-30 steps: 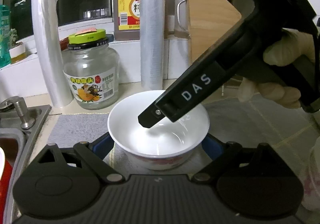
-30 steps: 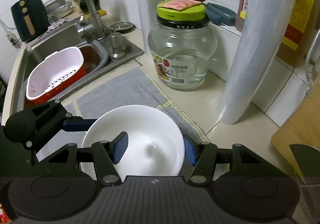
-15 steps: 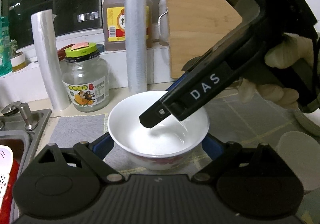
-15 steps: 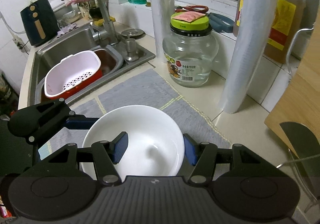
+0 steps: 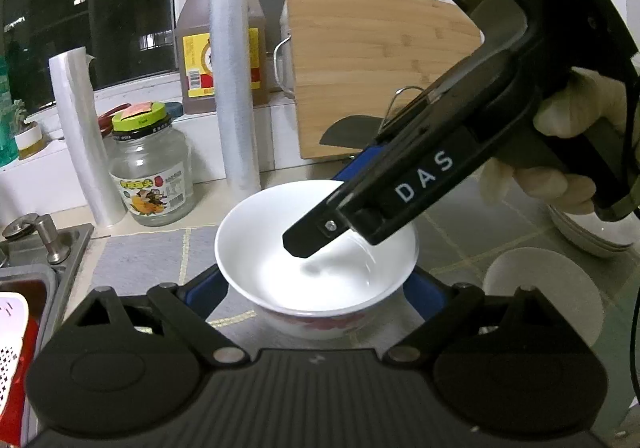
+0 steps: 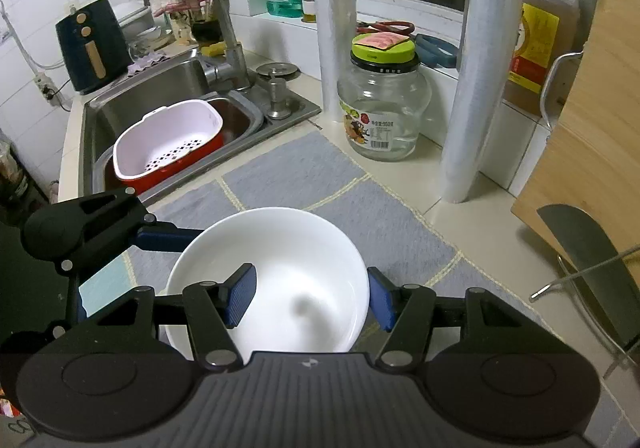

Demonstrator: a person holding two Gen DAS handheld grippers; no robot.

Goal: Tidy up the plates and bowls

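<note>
Sink (image 6: pixel 160 96) at far left, stainless steel, holding a white perforated colander (image 6: pixel 168 140) nested in a red basin. Faucet (image 6: pixel 224 20) behind it, a cloth draped over its neck. Dark air fryer (image 6: pixel 92 44) stands on the surface beyond the sink.

Grey mat (image 6: pixel 304 172) lies on the surface beside the sink. White bowl (image 6: pixel 276 280) is in the middle of both views, above the mat; whether its base touches the mat cannot be told.

Left claw (image 5: pixel 316 288) straddles the bowl from outside, one blue pad at each side of the wall. The pads sit against the bowl, so it is gripping the bowl.

Right claw (image 6: pixel 308 298) is clamped on the bowl's rim: one blue pad inside the bowl, the other outside its wall. A gloved hand (image 5: pixel 560 152) holds this tool.

Behind the bowl: a roll of plastic film (image 6: pixel 334 32), a glass jar with green lid (image 6: pixel 382 104), a second, taller roll (image 6: pixel 472 80), a brown oil jug (image 6: pixel 536 32).

At right, a bamboo cutting board (image 5: pixel 376 64) leans upright. A stack of white dishes (image 5: pixel 592 232) and a white disc-shaped item (image 5: pixel 540 280) sit at the far right of the surface.
</note>
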